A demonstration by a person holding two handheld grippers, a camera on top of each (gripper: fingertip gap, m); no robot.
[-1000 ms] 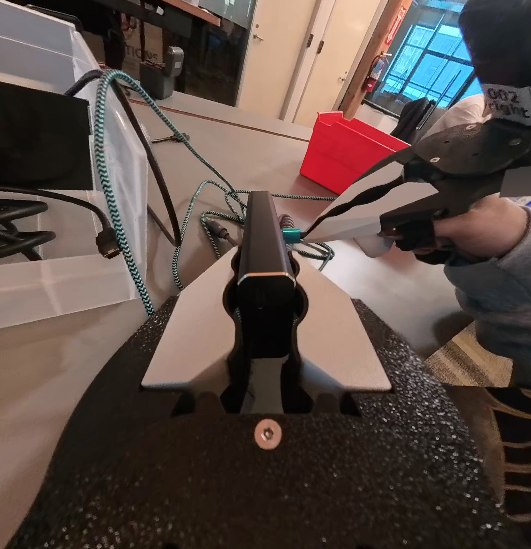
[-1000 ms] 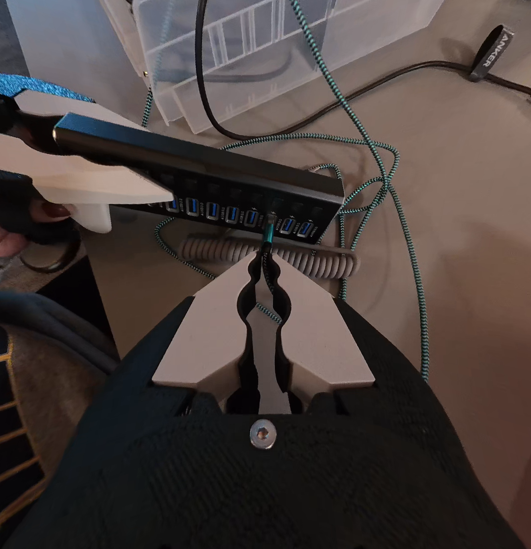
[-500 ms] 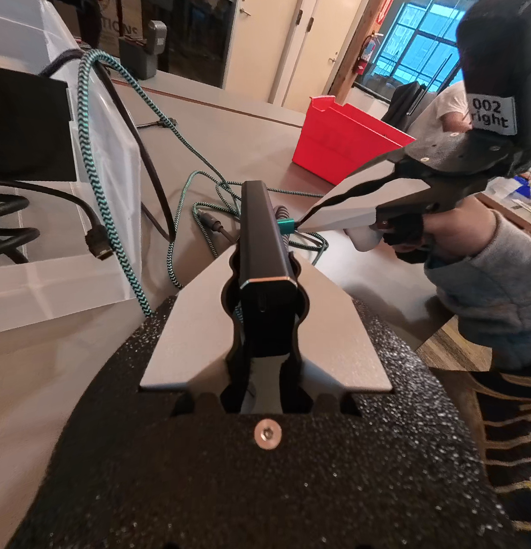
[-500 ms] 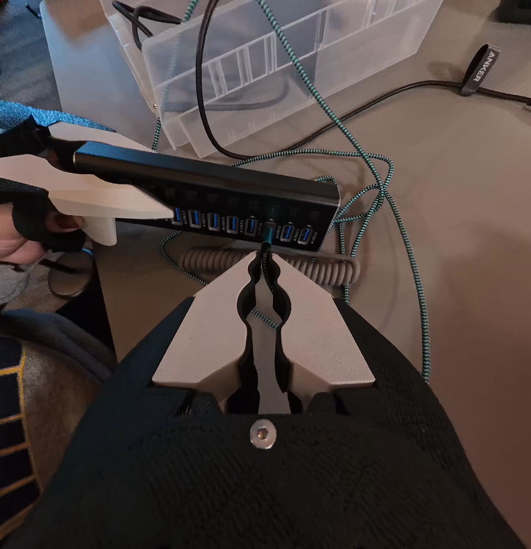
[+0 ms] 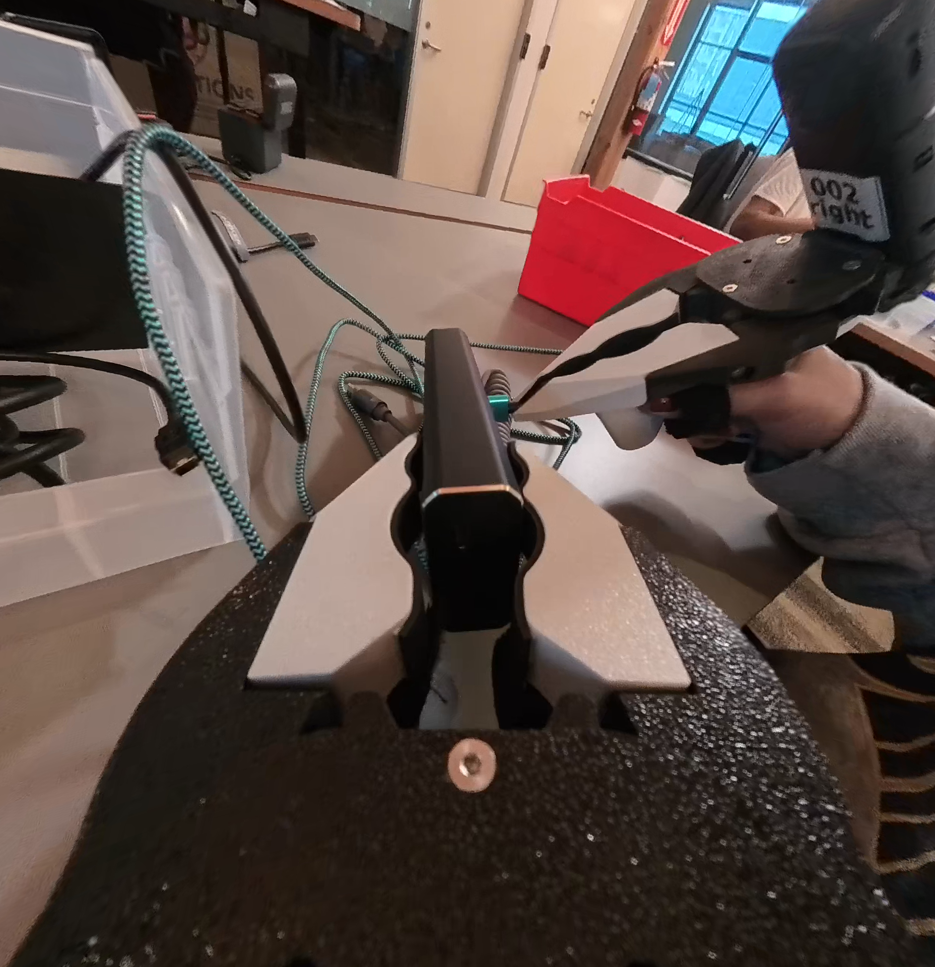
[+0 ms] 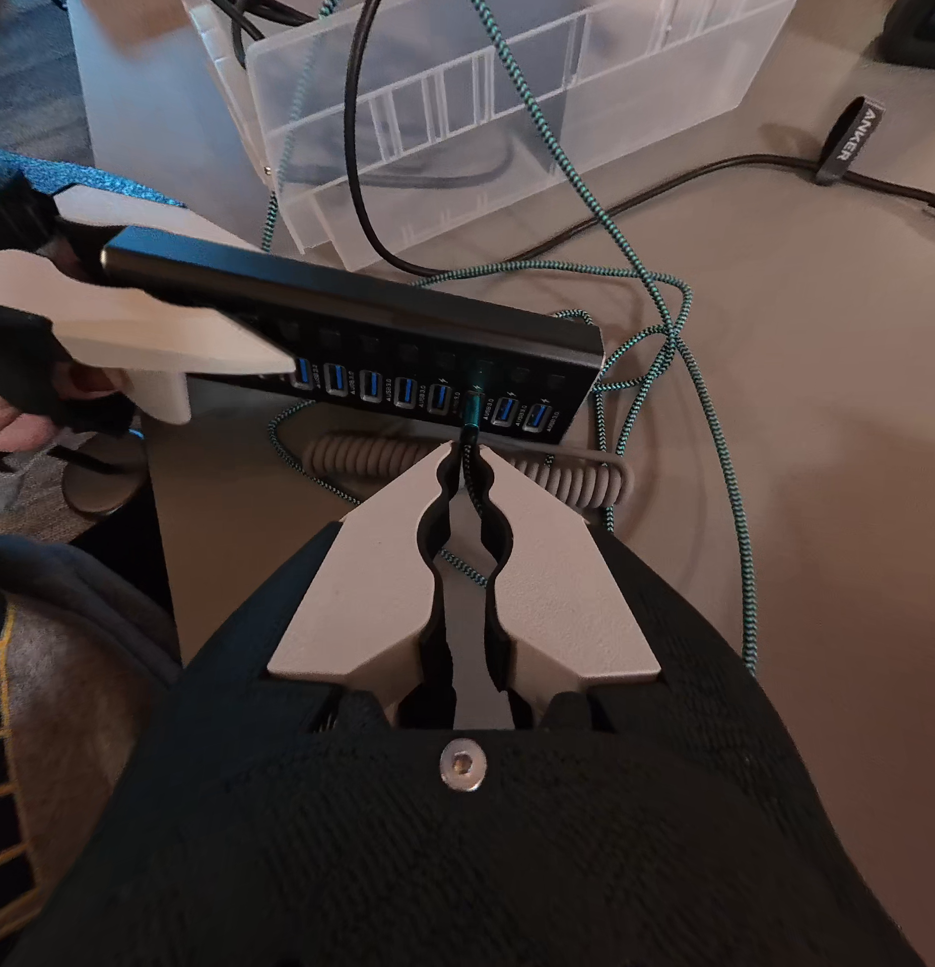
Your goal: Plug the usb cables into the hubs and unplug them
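My left gripper [image 5: 468, 460] is shut on the near end of a long black USB hub [image 5: 455, 408] and holds it on edge above the table. The hub's row of blue ports [image 6: 371, 387] faces the right wrist view. A teal USB plug [image 6: 476, 405] sits in one port near the hub's far end; it also shows in the left wrist view [image 5: 498, 407]. My right gripper [image 6: 465, 447] is shut on the teal-and-black braided cable [image 6: 669, 324] just behind the plug. The left gripper [image 6: 261, 308] shows at the left of the right wrist view.
A clear plastic organiser box [image 6: 507, 104] with black cables stands behind the hub. A grey coiled cable [image 6: 559, 473] lies under the hub. A black cable with a strap [image 6: 847, 136] runs at the right. A red bin [image 5: 601, 251] stands farther back. The table edge [image 6: 162, 523] is at the left. There is about 7 cm between the tips of the two grippers.
Both grips hold and the plug stays in the same port. The hub and the right gripper have shifted only slightly.
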